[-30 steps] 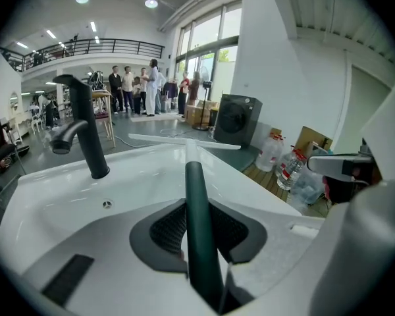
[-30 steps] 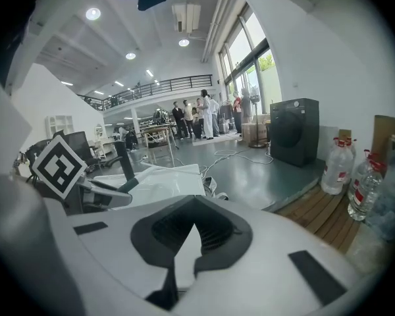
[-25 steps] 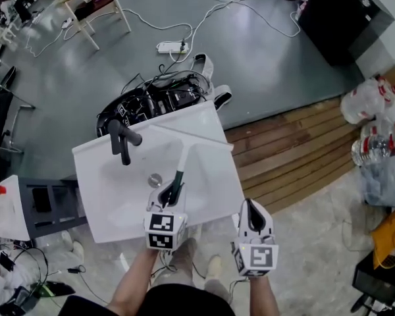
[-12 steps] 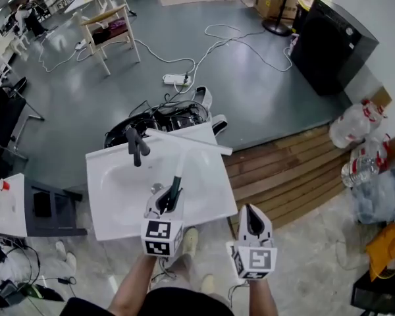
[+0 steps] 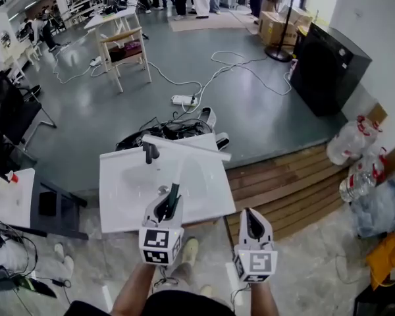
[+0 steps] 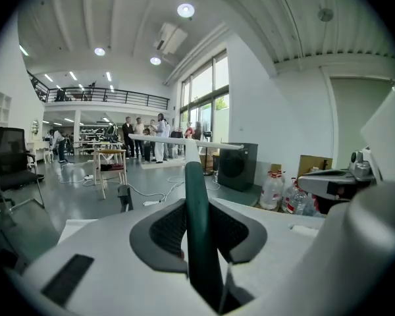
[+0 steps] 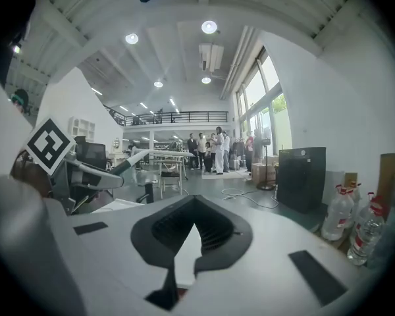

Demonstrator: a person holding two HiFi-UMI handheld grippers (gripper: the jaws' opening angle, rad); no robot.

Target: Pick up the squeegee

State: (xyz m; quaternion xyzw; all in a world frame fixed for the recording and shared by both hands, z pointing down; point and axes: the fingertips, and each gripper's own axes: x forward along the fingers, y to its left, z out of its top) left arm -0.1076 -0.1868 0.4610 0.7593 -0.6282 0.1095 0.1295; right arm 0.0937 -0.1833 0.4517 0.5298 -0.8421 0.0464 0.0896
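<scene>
Squeegee (image 6: 196, 189) hung above the white sink (image 5: 118, 196), its green handle clamped in the left gripper (image 5: 164, 209). Right gripper (image 5: 251, 217), beside the sink's near corner, had its jaws together, empty.

The right hand-held gripper (image 7: 195, 201) has its jaws together, empty, facing a black cabinet (image 7: 301, 176).

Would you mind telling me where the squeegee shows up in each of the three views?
Head view: squeegee lower centre, slightly left.
Left gripper view: dead centre, its green handle running up the middle.
Right gripper view: small, left of centre.
Shared landmark: the black cabinet, right of the squeegee in every view.
</scene>
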